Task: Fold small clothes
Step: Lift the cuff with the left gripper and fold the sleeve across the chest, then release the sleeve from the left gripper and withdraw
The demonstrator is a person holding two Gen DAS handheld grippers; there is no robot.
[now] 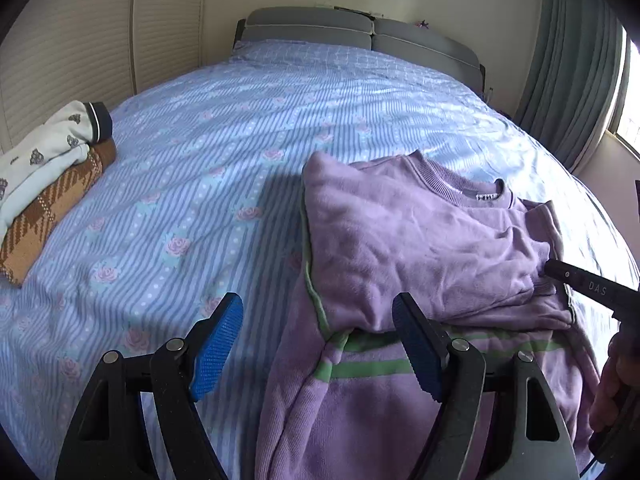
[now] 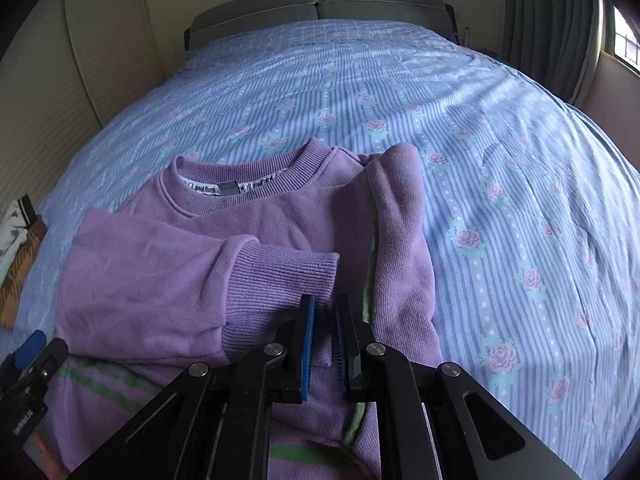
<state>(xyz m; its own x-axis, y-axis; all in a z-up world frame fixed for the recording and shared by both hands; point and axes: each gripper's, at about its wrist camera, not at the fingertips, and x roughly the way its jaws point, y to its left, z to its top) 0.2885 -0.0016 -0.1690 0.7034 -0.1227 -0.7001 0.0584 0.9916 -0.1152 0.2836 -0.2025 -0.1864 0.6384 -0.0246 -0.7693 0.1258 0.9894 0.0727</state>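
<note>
A purple sweatshirt (image 1: 400,232) (image 2: 160,272) with green stripes lies flat on the bed, collar toward the headboard and both sleeves folded across its chest. My left gripper (image 1: 318,312) is open over the sweatshirt's left edge: one blue pad sits above the bedspread, the other above the purple cloth. In the right wrist view its blue pad (image 2: 30,346) shows at the lower left. My right gripper (image 2: 323,312) is shut on a fold of purple cloth at the sweatshirt's right side, just below the ribbed cuff (image 2: 280,272). From the left wrist view its black finger (image 1: 592,286) touches that side.
The blue striped rose-print bedspread (image 1: 240,120) (image 2: 520,160) stretches wide around the sweatshirt. A pile of folded clothes (image 1: 48,176) (image 2: 16,240) sits at the left edge. A grey headboard (image 1: 360,32) is at the far end; curtains (image 1: 568,80) hang at right. A hand (image 1: 612,380) holds the right gripper.
</note>
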